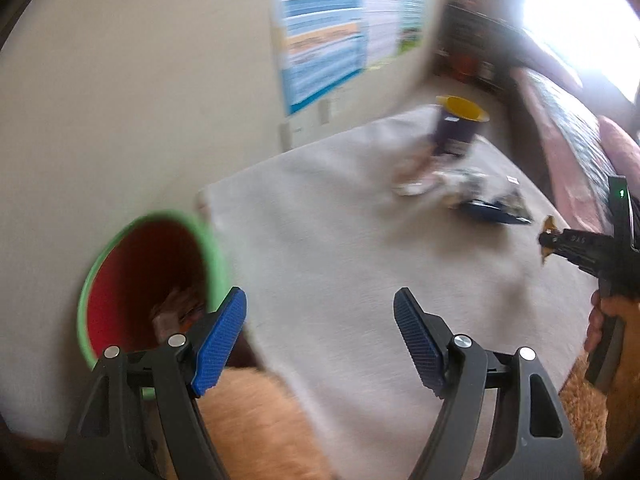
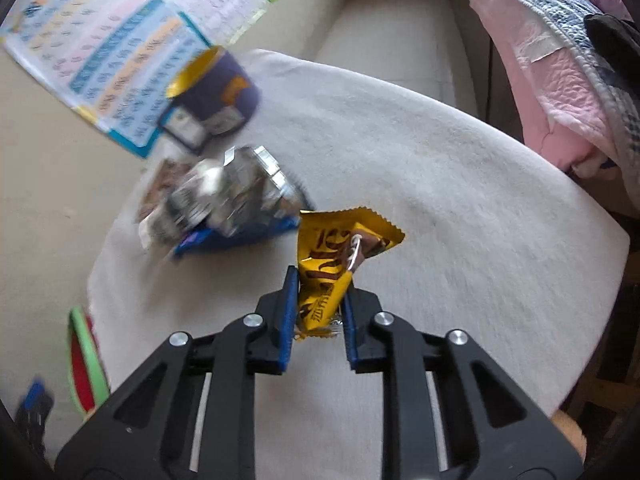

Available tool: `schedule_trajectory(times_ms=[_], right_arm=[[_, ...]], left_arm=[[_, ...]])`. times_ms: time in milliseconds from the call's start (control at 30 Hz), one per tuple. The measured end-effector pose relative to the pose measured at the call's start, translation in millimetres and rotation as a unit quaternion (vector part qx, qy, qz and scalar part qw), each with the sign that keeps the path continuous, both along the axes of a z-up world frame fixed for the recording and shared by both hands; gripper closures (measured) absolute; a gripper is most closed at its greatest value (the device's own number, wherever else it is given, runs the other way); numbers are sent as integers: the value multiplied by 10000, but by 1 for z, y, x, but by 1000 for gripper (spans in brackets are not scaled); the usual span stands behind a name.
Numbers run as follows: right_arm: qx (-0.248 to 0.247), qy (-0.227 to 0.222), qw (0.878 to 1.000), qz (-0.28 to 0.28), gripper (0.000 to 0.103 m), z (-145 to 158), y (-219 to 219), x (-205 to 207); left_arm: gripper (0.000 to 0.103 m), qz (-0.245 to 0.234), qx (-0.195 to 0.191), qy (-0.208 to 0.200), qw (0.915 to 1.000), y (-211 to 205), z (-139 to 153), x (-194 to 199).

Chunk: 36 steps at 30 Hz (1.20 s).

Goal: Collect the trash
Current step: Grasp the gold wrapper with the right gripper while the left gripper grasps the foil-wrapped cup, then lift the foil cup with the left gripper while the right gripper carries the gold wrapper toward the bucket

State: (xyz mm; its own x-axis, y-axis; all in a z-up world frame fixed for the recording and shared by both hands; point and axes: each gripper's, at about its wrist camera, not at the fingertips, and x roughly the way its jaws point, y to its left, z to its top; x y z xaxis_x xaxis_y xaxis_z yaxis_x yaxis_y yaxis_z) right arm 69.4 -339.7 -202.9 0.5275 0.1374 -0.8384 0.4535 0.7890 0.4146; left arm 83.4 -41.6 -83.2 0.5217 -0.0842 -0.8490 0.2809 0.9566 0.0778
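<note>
My right gripper (image 2: 320, 292) is shut on a yellow snack wrapper (image 2: 340, 252) and holds it above the white-covered table (image 2: 460, 200). The right gripper also shows at the right edge of the left wrist view (image 1: 546, 240). A silver and blue foil bag (image 2: 228, 204) lies left of the wrapper, also in the left wrist view (image 1: 492, 204). A purple cup with a yellow inside (image 2: 216, 80) lies tipped behind it. My left gripper (image 1: 320, 340) is open and empty beside a red bin with a green rim (image 1: 148, 284), which holds some wrappers.
The bin stands at the table's left edge, also seen in the right wrist view (image 2: 84, 360). A poster (image 2: 100, 60) hangs on the wall behind the table. A pink and blue quilt (image 2: 560, 60) lies to the right. An orange furry cushion (image 1: 256, 420) is below the left gripper.
</note>
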Motion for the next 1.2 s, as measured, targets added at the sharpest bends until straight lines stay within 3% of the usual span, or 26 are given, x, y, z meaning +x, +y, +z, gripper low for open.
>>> schedule_trajectory(times_ms=[133, 233, 367, 567, 767, 833, 900, 967, 1067, 1200], right_arm=[[-33, -37, 9997, 219, 83, 1, 18, -39], [23, 10, 9998, 217, 83, -5, 26, -73], [92, 11, 9995, 291, 83, -11, 30, -90], [160, -147, 9997, 128, 83, -12, 16, -95], [364, -186, 9992, -48, 83, -22, 6, -97], [385, -197, 9991, -48, 82, -23, 5, -98], [391, -209, 9990, -39, 82, -24, 5, -98], [397, -195, 9990, -33, 82, -25, 5, -99], [397, -170, 9991, -21, 83, -27, 6, -100], [320, -161, 9994, 8, 83, -25, 9, -100]], left_arm=[[31, -808, -22, -44, 9967, -57, -4, 7], [31, -1438, -122, 41, 9895, -110, -18, 20], [42, -2063, -189, 320, 9778, -170, -41, 38], [41, -2642, 337, 358, 9632, -236, -70, 57], [41, -2583, 1217, 837, 9547, -259, -119, 83], [42, -2540, 1332, 914, 9536, -261, -126, 87], [64, -2557, 1212, 914, 9548, -262, -126, 86], [79, -2598, 1244, 785, 9544, -262, -120, 80], [86, -2771, 1017, 723, 9527, -257, -106, 65], [88, -2736, 716, 765, 9561, -237, -90, 46]])
